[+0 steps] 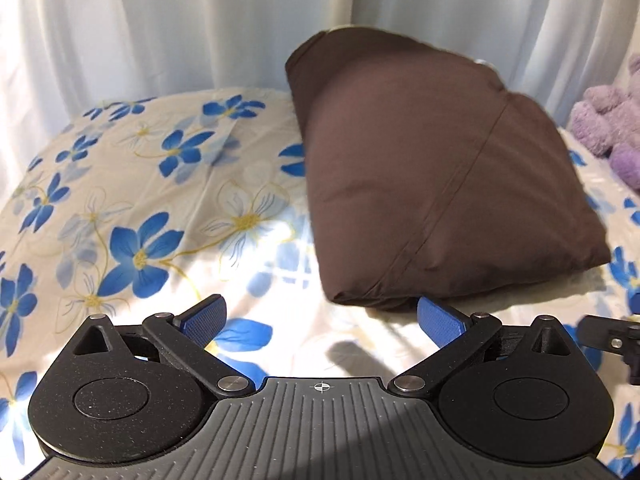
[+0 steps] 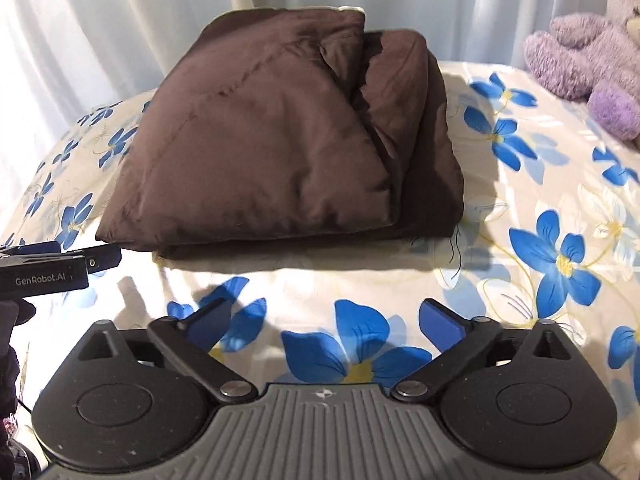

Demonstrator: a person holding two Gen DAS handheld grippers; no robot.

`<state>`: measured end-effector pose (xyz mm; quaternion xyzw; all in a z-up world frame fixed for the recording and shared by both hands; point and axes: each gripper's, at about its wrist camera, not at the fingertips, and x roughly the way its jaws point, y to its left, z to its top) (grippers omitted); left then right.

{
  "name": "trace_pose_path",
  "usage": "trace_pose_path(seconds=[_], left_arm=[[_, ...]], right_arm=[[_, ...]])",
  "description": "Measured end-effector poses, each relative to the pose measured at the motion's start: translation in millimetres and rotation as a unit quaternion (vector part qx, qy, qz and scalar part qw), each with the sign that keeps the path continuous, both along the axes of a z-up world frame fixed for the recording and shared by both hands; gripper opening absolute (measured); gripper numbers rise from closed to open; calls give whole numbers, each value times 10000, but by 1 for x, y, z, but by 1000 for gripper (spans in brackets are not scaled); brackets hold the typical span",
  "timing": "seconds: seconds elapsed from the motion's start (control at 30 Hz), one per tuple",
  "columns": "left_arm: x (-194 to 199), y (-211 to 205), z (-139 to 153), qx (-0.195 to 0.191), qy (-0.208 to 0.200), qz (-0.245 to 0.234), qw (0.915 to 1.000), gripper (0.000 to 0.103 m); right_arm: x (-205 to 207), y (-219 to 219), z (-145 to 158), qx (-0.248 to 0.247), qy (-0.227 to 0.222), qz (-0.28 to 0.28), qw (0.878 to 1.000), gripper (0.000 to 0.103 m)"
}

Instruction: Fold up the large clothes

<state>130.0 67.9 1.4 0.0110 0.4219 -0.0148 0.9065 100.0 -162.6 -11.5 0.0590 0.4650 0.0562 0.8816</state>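
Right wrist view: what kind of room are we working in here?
Most likely a bedroom: the folded brown garment lies on a blue-flowered bedsheet, with a purple plush toy beside it and pale curtains behind.

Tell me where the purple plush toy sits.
Both views show the purple plush toy at far right on the floral bedsheet, right of the folded brown garment.

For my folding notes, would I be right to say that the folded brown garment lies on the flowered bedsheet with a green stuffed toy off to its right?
Not quite: the stuffed toy is purple, not green, as the right wrist view shows. The rest holds: the folded brown garment lies on the flowered bedsheet, with the toy off to its right.
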Motion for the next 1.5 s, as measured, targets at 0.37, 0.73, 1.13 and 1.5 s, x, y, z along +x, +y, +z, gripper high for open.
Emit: trace_pose_path(seconds=[0.37,0.73,1.13,1.5], left_arm=[[-6,-14,25,-34,-148,-47,9999,103],[-8,-29,20,76,-29,-210,9997,103],[-7,-36,18,155,39,-242,9996,103],[-5,-35,17,250,83,-159,9995,103]], right_arm=[[7,34,42,-376,-285,-362,9982,101],[8,31,38,-579,-136,-733,9955,101],[4,29,39,-610,-212,-785,9948,101],[6,23,37,-567,-183,-832,9947,101]])
